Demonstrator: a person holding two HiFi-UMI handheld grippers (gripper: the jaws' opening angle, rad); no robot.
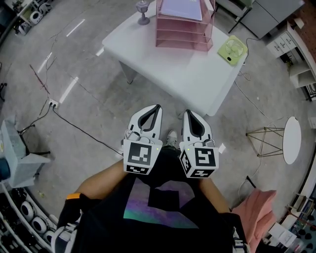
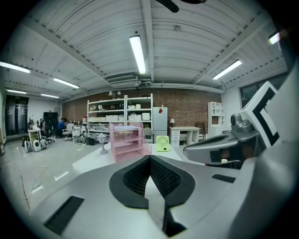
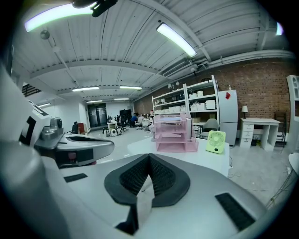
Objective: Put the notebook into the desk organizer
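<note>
Both tools are held close in front of the person's body, side by side and just apart, pointing toward the white worktop [image 1: 168, 66] ahead. The left tool [image 1: 157, 105] has its jaws pressed together with nothing between them, and its own view shows the dark ribbed pads meeting in a closed seam. The right tool [image 1: 187, 112] is the same, jaws pressed together and empty.

The pink desk organizer [image 1: 183, 35], a stack of open tiers, stands on the far part of the worktop, well apart from both tools and straight ahead of them. A pale lilac flat thing [image 1: 181, 8] lies in its top tier; whether this is the notebook cannot be told from here. Neither tool touches the organizer or the worktop.

A small green fan [image 1: 232, 49] sits to the right of the organizer near the worktop's corner, and a grey stemmed ornament [image 1: 142, 12] stands to its left. One shoe [image 1: 171, 139] shows on the floor between the tools
</note>
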